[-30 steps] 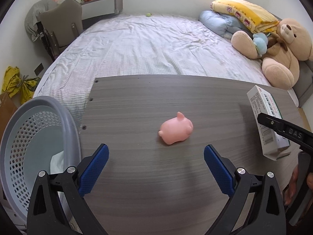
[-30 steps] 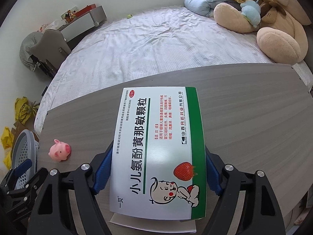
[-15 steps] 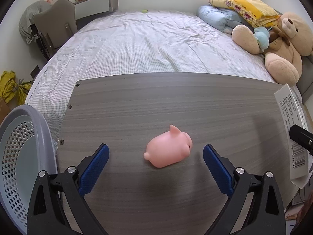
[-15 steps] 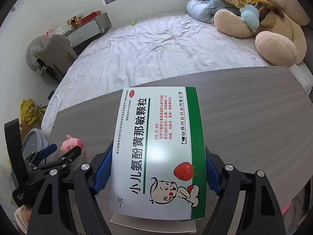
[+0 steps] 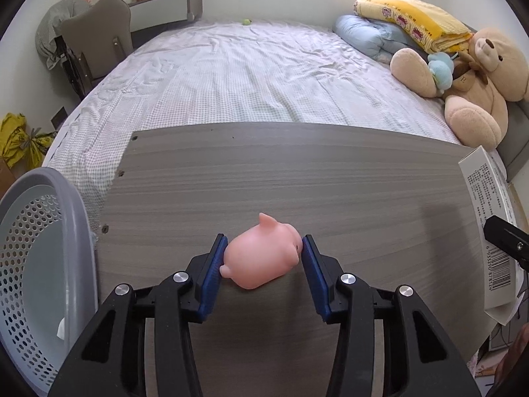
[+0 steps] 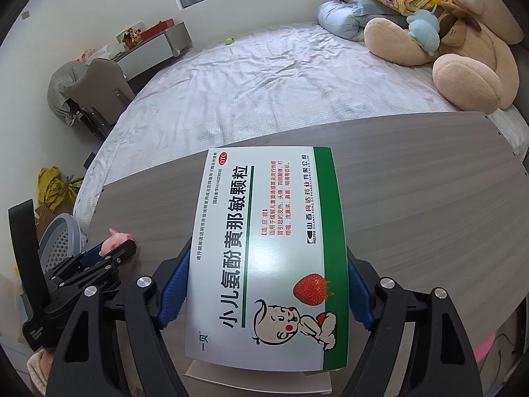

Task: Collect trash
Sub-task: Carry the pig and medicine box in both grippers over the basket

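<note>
A pink toy pig (image 5: pixel 263 254) lies on the grey wooden table (image 5: pixel 297 178). My left gripper (image 5: pixel 263 251) is shut on the pig, its blue pads pressing both sides. The pig also shows in the right wrist view (image 6: pixel 115 240), between the left gripper's fingers (image 6: pixel 109 258). My right gripper (image 6: pixel 264 284) is shut on a white and green medicine box (image 6: pixel 267 248) and holds it above the table. The box's edge shows at the right of the left wrist view (image 5: pixel 489 225).
A grey perforated trash basket (image 5: pixel 36 264) stands off the table's left edge, also in the right wrist view (image 6: pixel 61 238). A bed (image 5: pixel 248 76) lies beyond the table, with a teddy bear (image 5: pixel 472 79) and pillows. A chair (image 5: pixel 96 49) stands at the far left.
My left gripper moved forward over the pig and closed on it. The right gripper kept hold of the medicine box and rose slightly.
</note>
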`<state>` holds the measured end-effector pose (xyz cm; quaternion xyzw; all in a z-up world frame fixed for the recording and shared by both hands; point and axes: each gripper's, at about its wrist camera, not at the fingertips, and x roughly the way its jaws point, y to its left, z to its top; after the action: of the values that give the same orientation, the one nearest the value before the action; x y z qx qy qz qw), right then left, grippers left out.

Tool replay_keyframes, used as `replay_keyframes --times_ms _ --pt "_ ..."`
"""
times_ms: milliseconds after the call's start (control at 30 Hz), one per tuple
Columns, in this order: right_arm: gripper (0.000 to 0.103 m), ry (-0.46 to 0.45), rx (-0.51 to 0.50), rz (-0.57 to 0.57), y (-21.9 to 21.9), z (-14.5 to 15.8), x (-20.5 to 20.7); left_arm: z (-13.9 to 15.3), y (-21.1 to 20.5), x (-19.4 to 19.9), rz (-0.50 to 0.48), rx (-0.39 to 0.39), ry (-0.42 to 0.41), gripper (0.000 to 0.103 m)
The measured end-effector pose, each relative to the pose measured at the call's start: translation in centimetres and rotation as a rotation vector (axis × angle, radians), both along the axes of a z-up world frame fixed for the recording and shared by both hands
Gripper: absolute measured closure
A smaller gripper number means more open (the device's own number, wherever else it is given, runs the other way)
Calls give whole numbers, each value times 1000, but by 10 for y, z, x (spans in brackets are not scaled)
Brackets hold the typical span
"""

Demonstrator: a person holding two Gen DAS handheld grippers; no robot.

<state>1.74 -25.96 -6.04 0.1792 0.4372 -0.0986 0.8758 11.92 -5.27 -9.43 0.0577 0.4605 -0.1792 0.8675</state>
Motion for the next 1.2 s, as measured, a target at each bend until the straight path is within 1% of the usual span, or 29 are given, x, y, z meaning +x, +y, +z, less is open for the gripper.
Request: replay_keyframes --times_ms 100,200,400,567,633,767,933,1033,1200 --pt "27 -4 -3 13 6 2 -1 11 8 -7 10 -10 -28 58" --pt "27 -13 -10 31 15 7 -1 26 21 -14 27 -41 -53 58" --pt "27 -45 -27 103 48 23 12 56 60 -25 83 -65 -114 58" --pt "27 -93 -25 209 94 41 35 74 113 -30 178 -45 -158 58" --pt "27 -109 -24 268 118 47 45 79 139 -32 231 -14 -171 58" --pt "26 -127 -9 395 173 54 67 81 188 -35 339 9 -175 58" --pt "26 -125 6 555 242 50 92 76 239 -35 452 42 -161 58" --pt "26 -105 21 620 274 41 107 69 255 -32 487 42 -135 58" --pt "26 -92 22 693 310 31 119 62 271 -28 516 52 -125 58"
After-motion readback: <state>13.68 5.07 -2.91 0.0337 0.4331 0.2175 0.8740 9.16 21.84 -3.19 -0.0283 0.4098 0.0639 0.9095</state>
